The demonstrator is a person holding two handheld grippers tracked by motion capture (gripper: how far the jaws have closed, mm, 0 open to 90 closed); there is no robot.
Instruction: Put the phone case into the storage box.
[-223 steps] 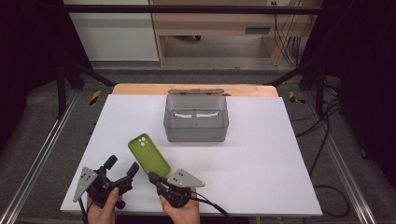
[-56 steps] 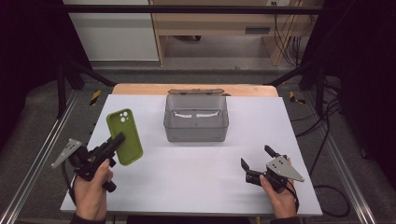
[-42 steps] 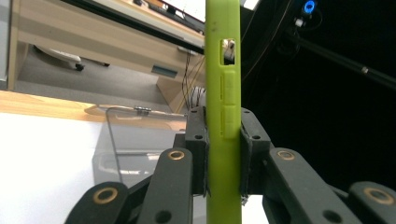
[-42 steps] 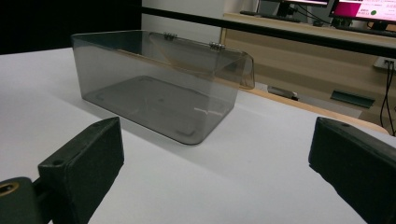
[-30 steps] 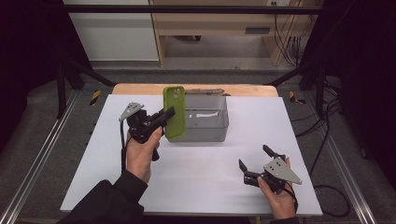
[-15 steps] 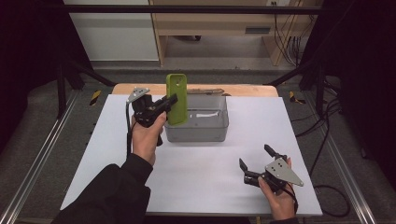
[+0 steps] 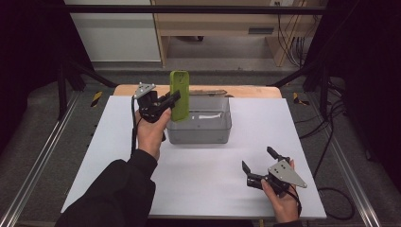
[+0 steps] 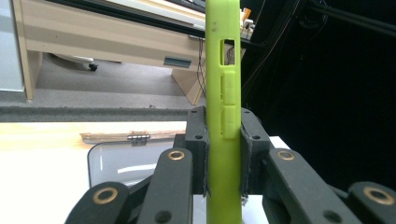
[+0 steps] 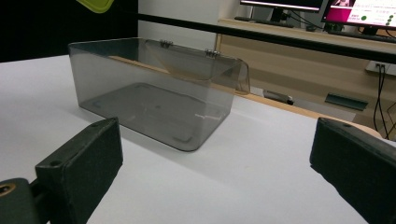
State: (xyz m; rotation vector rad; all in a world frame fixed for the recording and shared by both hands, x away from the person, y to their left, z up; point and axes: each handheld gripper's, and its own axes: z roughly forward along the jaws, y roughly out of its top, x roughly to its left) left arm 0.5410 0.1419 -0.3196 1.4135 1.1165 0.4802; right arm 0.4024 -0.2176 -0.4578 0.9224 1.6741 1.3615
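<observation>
My left gripper is shut on a lime-green phone case, held upright above the left end of a clear grey plastic box with its lid swung back. In the left gripper view the case stands edge-on between the two pads, with the box's rim below. My right gripper rests open near the table's front right, nothing between its fingers. The right gripper view looks across the white table at the box, and a corner of the green case shows at the top.
The white table top spreads around the box, with a wooden strip along its far edge. Metal rails run down both sides. A wooden desk and cables stand beyond the table.
My left hand has carried the green case from the table's left side up and right to the box's left end. The right gripper has stayed put, open.
</observation>
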